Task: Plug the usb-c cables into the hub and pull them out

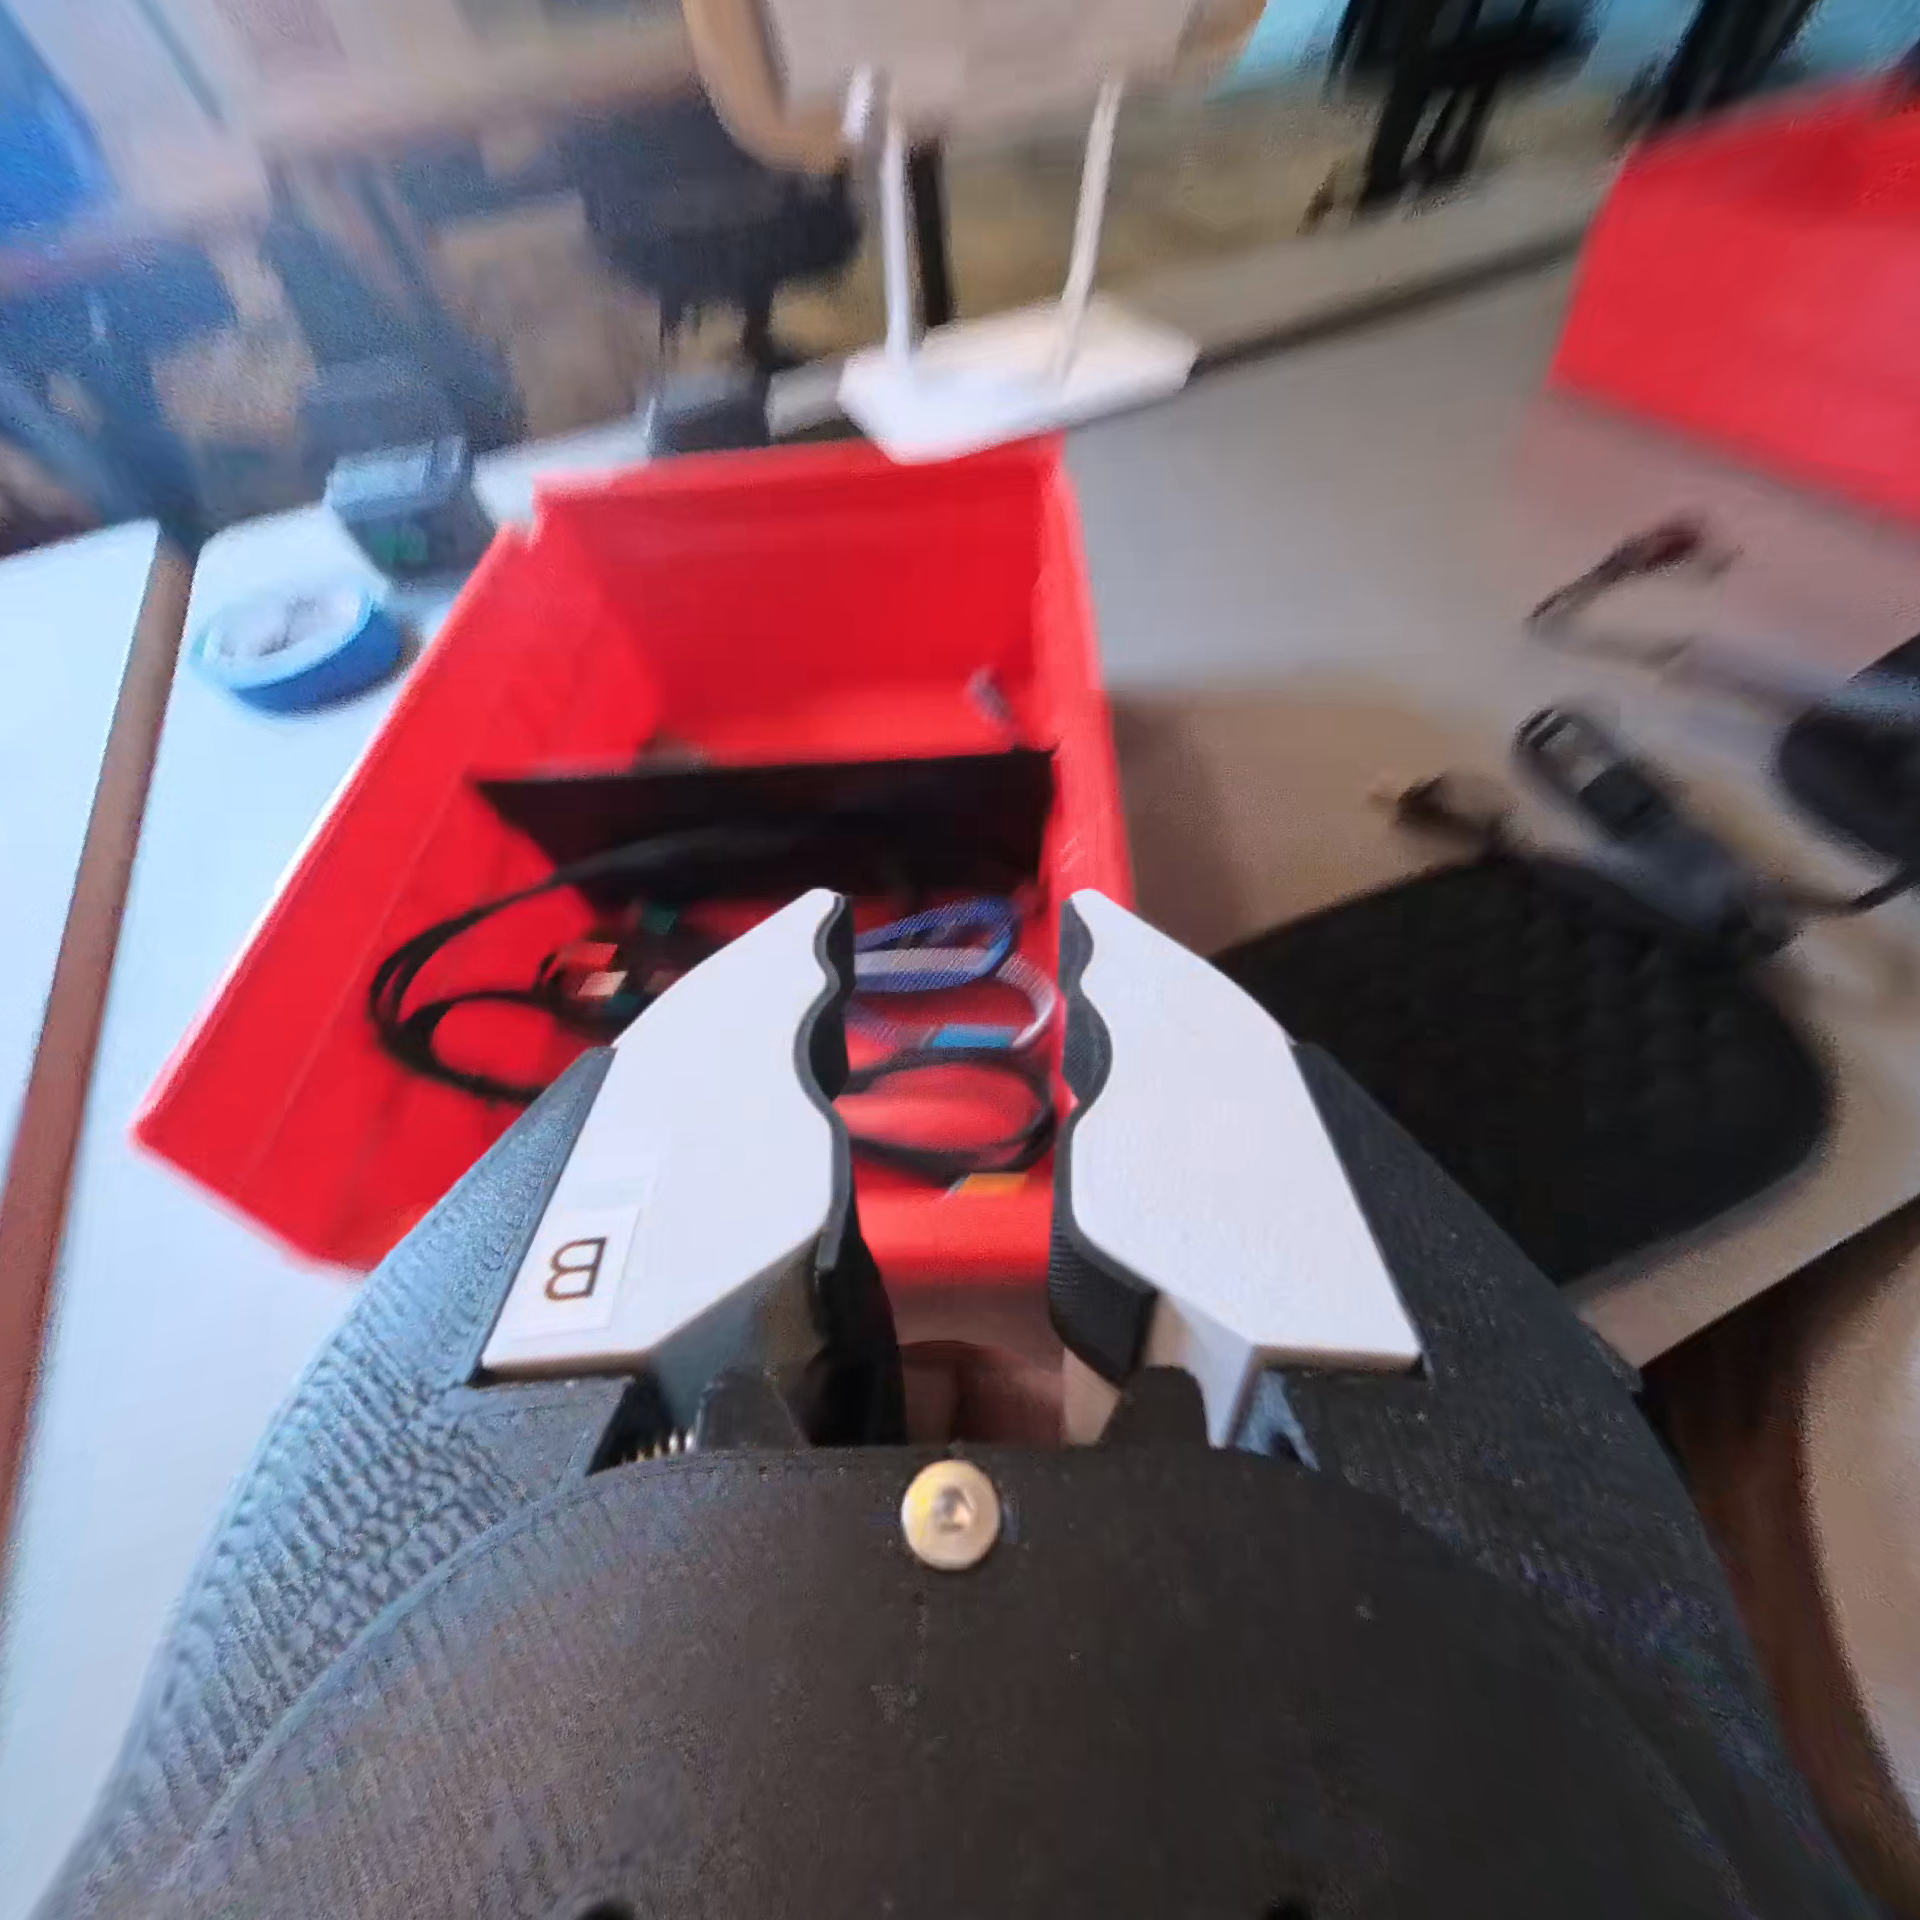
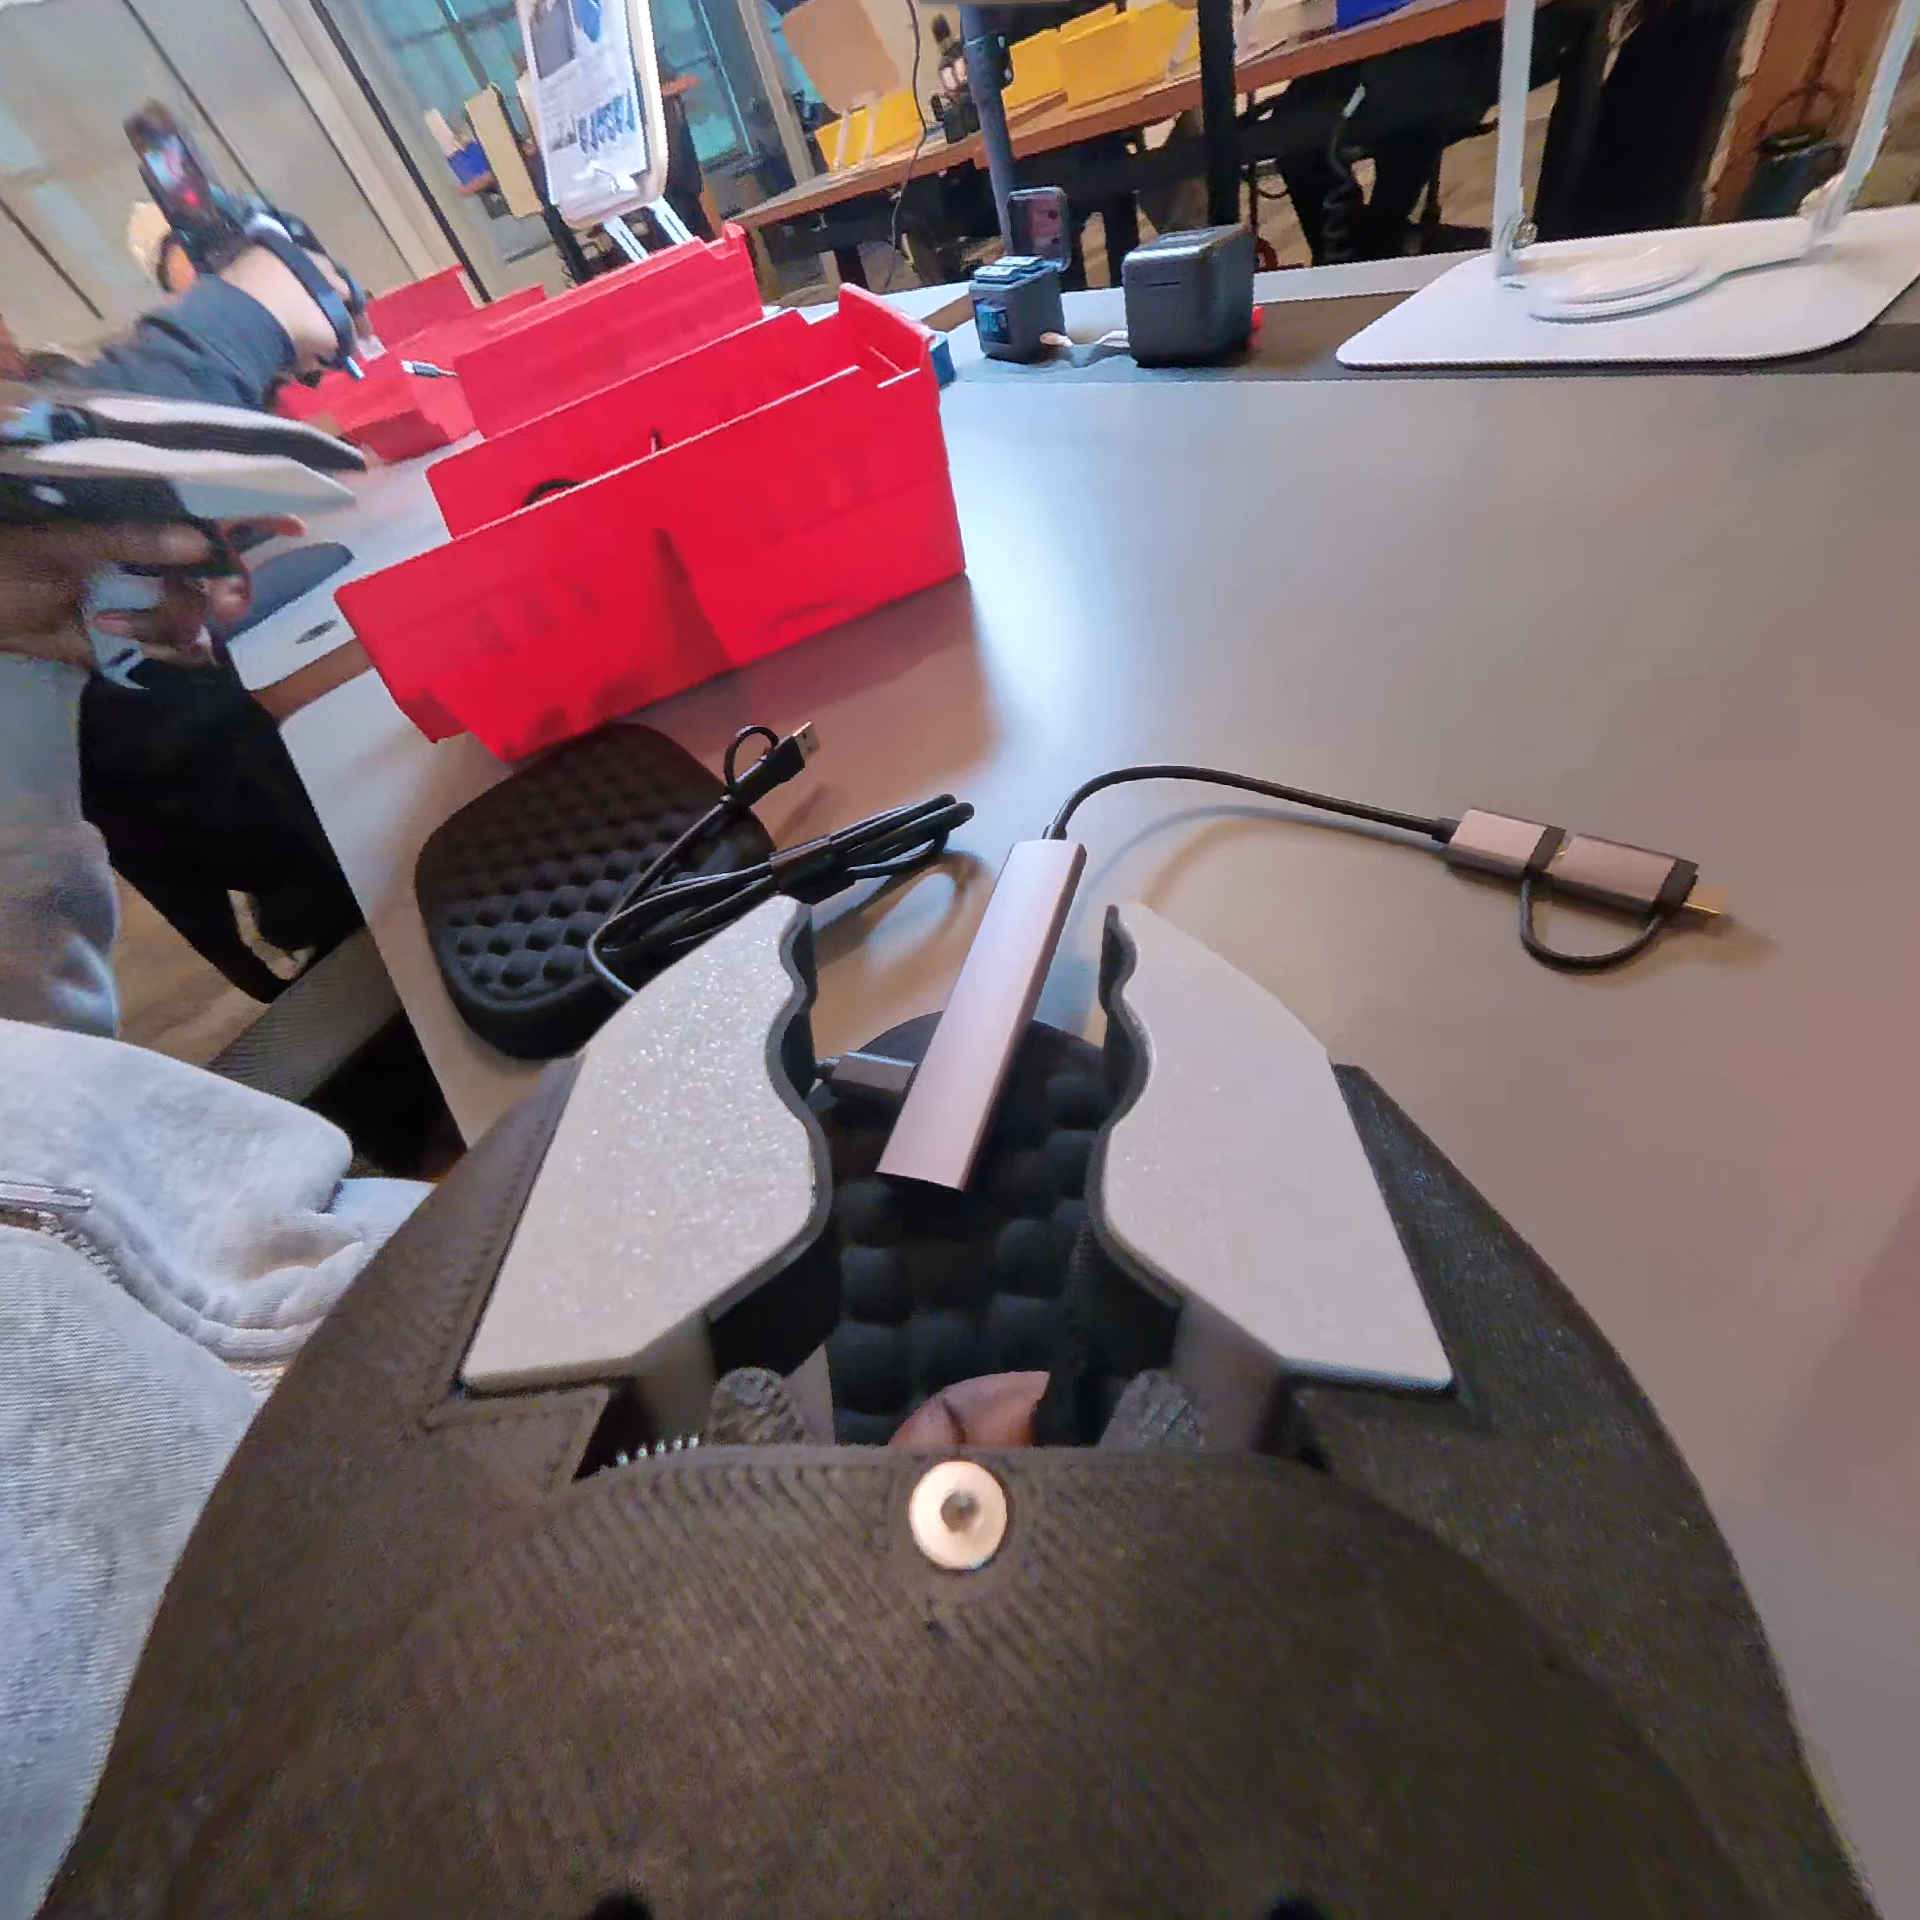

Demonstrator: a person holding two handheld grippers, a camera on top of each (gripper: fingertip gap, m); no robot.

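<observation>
My left gripper (image 1: 951, 914) hangs over the red bin (image 1: 582, 831) with its jaws parted and nothing between them. The left wrist view is smeared, so I can only say that the bin seems to hold several coiled cables (image 1: 945, 1029), some black and one blue, in front of a black divider (image 1: 769, 800). A blue roll of tape (image 1: 301, 649) lies on the white table surface (image 1: 156, 1039) left of the bin.

My right gripper (image 2: 951, 920) is also open and empty. The grey hub (image 2: 982, 1023) lies straight between its fingers but touches neither of them; its near end rests on a black dimpled pad (image 2: 956, 1309) and its far end reaches out over the grey table (image 2: 1403, 623). From that far end the hub's own black lead (image 2: 1247, 790) curves right to a grey adapter plug (image 2: 1569, 857) lying flat on the table. One cable plug (image 2: 868, 1070) sits against the hub's left side. A bundled black usb cable (image 2: 790, 852) lies just left of the hub, partly on a second dimpled pad (image 2: 551, 883), with a loose connector end (image 2: 795, 743) pointing away. The red bin (image 2: 665, 561) stands beyond it.
</observation>
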